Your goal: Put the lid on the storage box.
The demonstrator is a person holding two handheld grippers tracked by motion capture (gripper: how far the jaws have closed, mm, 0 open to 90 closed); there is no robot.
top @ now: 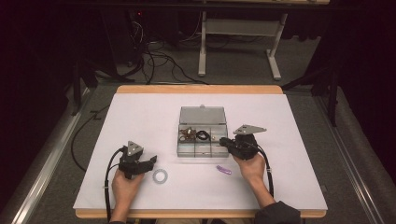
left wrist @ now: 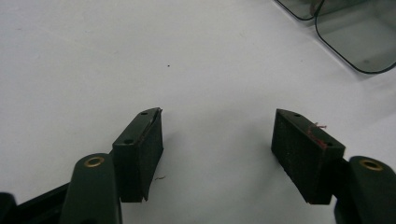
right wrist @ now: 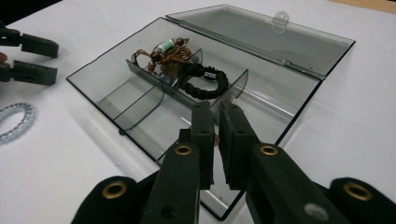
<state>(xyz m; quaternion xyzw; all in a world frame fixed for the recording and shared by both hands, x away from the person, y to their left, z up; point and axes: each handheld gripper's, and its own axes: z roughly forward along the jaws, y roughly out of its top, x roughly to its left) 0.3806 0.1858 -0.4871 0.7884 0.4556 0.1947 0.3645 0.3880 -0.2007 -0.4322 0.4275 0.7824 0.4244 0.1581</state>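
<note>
While both hands rest low on the white-covered worktop (top: 140,112), the largest thing on it is a clear smoky plastic box (top: 202,138) with its lid (top: 202,115) thrown fully open and lying flat behind it. The box's long axis runs across the worktop, left to right as the person sees it, and the hinged lid points away from the person. Dividers split the box into small compartments. In the right tool view, a back compartment holds a tangle of brown beaded strands with a pale green bead (right wrist: 164,53), and the compartment next to it holds a black coiled hair tie (right wrist: 205,81); the near compartments look bare.

The right tool (top: 223,140) sits at the box's right end, tips pointing left into it. Its jaws stand nearly together over the near right compartment, with only a thin slit between them and nothing seen gripped; a small brownish spot shows below the slit, too unclear to name.

The left tool (top: 152,162) lies well to the left of the box, jaws spread wide over bare white surface, holding nothing. Just beside its tips, toward the right tool, lies a clear coiled ring (top: 160,176). Below the right tool's hand side, near the box's front right corner, lies a small purple piece (top: 223,170).
</note>
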